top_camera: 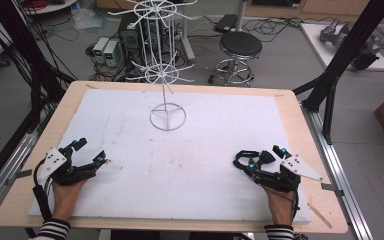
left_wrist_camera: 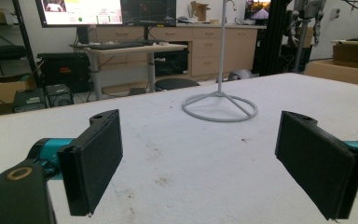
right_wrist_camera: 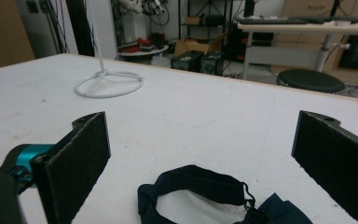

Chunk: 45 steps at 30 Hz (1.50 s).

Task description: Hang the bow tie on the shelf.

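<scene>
Item: one dark blue headband (right_wrist_camera: 214, 193), soft fabric with a small clasp or ring at its right end. Location: flat on the white mat (top_camera: 180, 160) near the front right of the desk (top_camera: 300, 150), just ahead of the right claw (top_camera: 255, 161) and lying between its jaws in the right gripper view. Handling, as a judgement: light, limp, prone to sag and fold when lifted; the raised arc of the band looks the best place to pinch, clear of the clasp.

Right claw: jaws spread wide, holding nothing.

Left claw (top_camera: 91, 152): near the front left of the desk, well apart from the headband, jaws spread, empty.

Also present: a white wire display stand (top_camera: 167, 117), upright on its ring base toward the back of the mat, its hooks bare.
</scene>
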Motion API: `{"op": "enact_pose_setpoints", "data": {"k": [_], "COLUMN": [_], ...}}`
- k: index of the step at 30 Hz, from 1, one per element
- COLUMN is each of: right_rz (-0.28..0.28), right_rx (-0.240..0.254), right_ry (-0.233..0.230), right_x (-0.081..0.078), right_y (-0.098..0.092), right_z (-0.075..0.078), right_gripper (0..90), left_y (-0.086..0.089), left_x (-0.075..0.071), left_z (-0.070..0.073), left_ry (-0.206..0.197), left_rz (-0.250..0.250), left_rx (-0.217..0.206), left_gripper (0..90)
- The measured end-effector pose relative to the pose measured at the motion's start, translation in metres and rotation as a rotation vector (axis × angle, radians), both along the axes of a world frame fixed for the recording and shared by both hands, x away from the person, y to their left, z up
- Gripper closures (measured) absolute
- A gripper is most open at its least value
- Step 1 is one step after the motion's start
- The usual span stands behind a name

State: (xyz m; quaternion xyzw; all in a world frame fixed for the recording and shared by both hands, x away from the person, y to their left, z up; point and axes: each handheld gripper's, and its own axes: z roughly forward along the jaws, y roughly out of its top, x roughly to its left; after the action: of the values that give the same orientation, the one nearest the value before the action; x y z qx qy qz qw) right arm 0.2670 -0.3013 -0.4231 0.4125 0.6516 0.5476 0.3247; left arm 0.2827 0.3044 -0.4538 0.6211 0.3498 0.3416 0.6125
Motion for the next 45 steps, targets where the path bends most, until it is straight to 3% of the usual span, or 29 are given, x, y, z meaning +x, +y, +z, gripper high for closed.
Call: {"op": "enact_pose_setpoints", "data": {"k": [6,11,18,23,31,32,33,37,45], "right_rz": [0.011,0.032,0.035,0.084,0.126,0.152,0.152,0.169,0.187], "right_rx": [-0.045,-0.118,-0.145,-0.211,-0.258,-0.298,-0.298,-0.387,-0.437], "right_ry": [0.057,0.114,0.184,0.263,0.328,0.349,0.349,0.373,0.407], "right_x": [0.007,0.017,0.027,0.037,0.047,0.049,0.049,0.054,0.06], "right_y": [-0.006,-0.012,-0.02,-0.023,-0.019,-0.018,-0.018,-0.015,-0.013], "right_z": [0.012,0.021,0.026,0.026,0.023,0.023,0.023,0.022,0.023], "right_gripper": [3.3,4.4,5.4,14.0,20.3,30.8,30.8,39.5,45.3], "left_y": [0.0,0.0,0.0,0.0,0.0,0.0,0.0,-0.001,0.0], "left_x": [0.0,0.0,0.0,0.0,0.0,0.0,0.0,0.0,0.0], "left_z": [0.0,0.0,0.0,0.0,0.0,0.0,0.0,0.0,0.0], "left_ry": [-0.003,-0.002,-0.002,-0.001,-0.001,-0.001,-0.001,-0.001,-0.001], "left_rz": [0.002,0.002,0.003,0.004,0.004,0.004,0.004,0.005,0.004], "left_rx": [0.001,0.002,0.002,0.001,0.001,0.001,0.001,0.001,0.0], "left_gripper": [15.3,15.3,15.3,15.3,15.3,15.3,15.3,15.3,15.3]}}
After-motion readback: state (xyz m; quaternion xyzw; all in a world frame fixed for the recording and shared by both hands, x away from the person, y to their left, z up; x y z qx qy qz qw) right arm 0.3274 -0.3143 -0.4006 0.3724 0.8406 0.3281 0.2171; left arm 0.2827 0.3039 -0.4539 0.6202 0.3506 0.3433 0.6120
